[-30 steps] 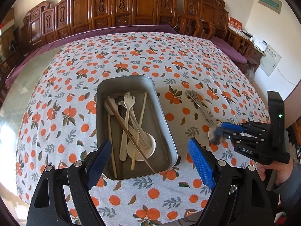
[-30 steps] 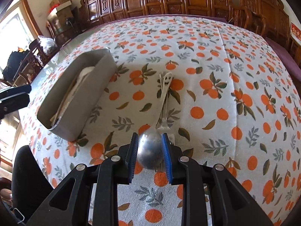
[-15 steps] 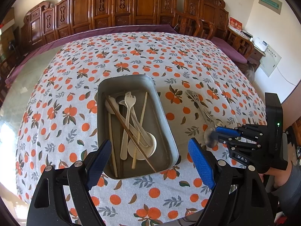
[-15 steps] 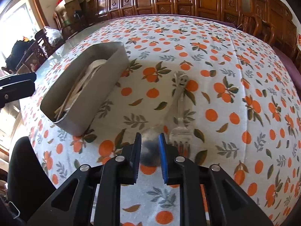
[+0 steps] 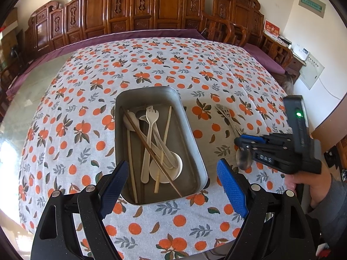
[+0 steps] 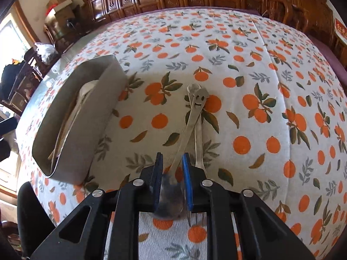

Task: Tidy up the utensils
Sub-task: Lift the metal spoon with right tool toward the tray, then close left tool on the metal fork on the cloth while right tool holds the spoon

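Note:
A metal spoon [image 6: 190, 119] with a smiley face on its handle is held in my right gripper [image 6: 172, 162]. The blue pads are shut on it where the handle meets the bowl. In the left wrist view the spoon's bowl [image 5: 244, 161] hangs under the right gripper [image 5: 238, 140], to the right of the metal tray [image 5: 151, 87]. A metal fork [image 6: 198, 151] lies on the cloth just right of the spoon, partly under it. My left gripper [image 5: 172, 166] hovers open over the tray's near end, with nothing between its fingers. The tray holds a white plastic fork [image 5: 151, 117], pale spoons and chopsticks.
An orange-print cloth [image 5: 151, 60] covers the table. In the right wrist view the tray [image 6: 86, 134] is at the left. Carved wooden chairs [image 5: 164, 10] line the far side. A person's hand [image 5: 312, 186] holds the right gripper at the table's right edge.
The right gripper's pads have closed on the metal spoon and moved with it toward the tray. The spoon's handle now slants across the fork. The left gripper has stayed still.

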`<state>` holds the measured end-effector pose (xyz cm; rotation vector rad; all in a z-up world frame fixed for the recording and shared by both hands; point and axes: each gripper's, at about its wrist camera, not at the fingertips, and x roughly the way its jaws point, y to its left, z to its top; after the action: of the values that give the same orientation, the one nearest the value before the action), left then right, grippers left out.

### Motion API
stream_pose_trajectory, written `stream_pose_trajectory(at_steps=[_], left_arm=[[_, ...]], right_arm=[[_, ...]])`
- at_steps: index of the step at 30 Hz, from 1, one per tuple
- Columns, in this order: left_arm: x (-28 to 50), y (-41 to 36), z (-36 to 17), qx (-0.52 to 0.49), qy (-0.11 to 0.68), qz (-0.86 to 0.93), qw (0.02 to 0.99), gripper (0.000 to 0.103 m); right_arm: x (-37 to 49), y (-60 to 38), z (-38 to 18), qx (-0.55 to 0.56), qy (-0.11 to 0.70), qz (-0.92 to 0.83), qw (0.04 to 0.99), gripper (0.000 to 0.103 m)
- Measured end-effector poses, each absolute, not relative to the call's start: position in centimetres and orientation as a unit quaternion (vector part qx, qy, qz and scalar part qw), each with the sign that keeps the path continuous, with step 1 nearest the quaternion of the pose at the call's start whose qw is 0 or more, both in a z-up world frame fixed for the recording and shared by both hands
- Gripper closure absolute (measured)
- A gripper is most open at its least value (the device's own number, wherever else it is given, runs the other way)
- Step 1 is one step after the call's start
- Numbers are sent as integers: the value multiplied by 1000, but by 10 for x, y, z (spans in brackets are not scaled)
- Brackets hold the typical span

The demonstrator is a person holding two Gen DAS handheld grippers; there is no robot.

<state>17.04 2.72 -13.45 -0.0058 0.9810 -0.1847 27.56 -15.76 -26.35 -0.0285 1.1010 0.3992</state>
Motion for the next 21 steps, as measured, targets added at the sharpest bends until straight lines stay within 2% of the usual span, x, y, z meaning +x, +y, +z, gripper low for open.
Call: stream_pose_trajectory(at_steps=[5,6,8,21], left_arm=[[172,26,-135,-2,472,-90,877,23],[172,25,-135,-2,472,-91,877,23],[172,22,-135,0,472,-91,877,23],[183,-22,-134,21,474,-105,874,23]], right_arm=[[283,-141,-268,-47,523,171,834,83],[283,-139,-268,-54,522,167,834,90],[284,-137,-269,-63,523,168,833,96],[258,-173,-228,-31,488,215,845,96]])
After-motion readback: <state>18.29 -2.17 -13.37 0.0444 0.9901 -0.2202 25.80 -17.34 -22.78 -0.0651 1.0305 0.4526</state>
